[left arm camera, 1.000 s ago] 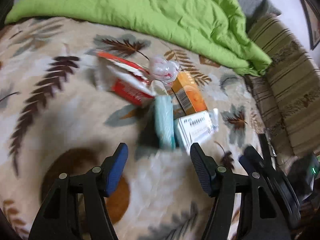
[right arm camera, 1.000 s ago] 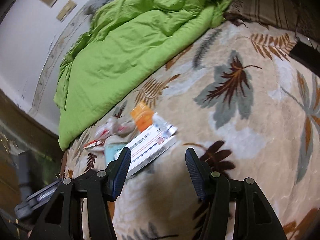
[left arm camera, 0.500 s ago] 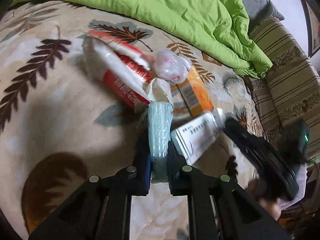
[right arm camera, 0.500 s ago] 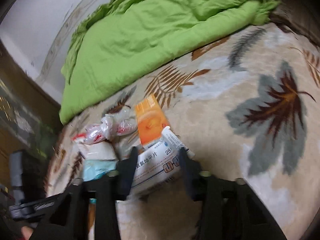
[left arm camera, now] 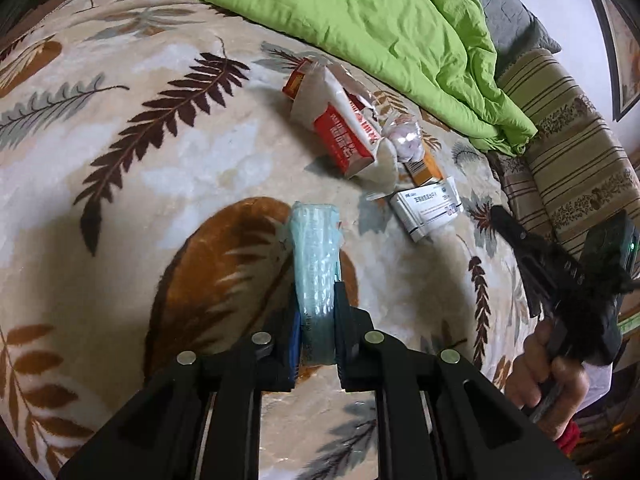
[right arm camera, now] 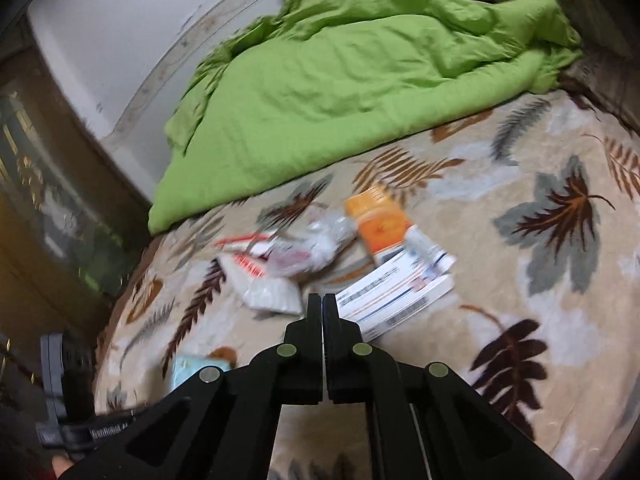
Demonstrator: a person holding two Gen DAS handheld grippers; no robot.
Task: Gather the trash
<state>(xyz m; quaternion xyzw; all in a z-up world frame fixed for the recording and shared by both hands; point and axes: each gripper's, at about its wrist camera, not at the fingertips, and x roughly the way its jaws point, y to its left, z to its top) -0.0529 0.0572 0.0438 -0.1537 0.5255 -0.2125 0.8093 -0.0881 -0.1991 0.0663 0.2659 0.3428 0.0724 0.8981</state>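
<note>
Pale-blue bubble-wrap packet (left arm camera: 316, 264) clamped between the left tongs (left arm camera: 318, 300), lifted clear of the other litter and poised over a brown leaf patch of the patterned blanket (left arm camera: 168, 184). Right tongs (right arm camera: 322, 312) pressed fully together with nothing between them, hovering just short of the white medicine box (right arm camera: 394, 294). Remaining trash left in a loose heap on the blanket: red-and-white carton (left arm camera: 342, 136) lying tilted, with white tissue (left arm camera: 386, 168) spilling at its lower end; crumpled clear plastic wad (left arm camera: 404, 136) touching that carton; orange box (right arm camera: 378, 224) beside the wad and overlapping the far end of the white medicine box. Heap blurred in the right wrist view, so finer contact between pieces could not be told. Green quilt (right arm camera: 340, 76) bunched across the far side of the bed, its edge near the heap but not covering it. Striped cushion (left arm camera: 576, 160) set at the bed's right margin. Person's hand (left arm camera: 556, 380) gripping the right tool's handle at the lower right of the left wrist view. No object between either tool and the heap.
</note>
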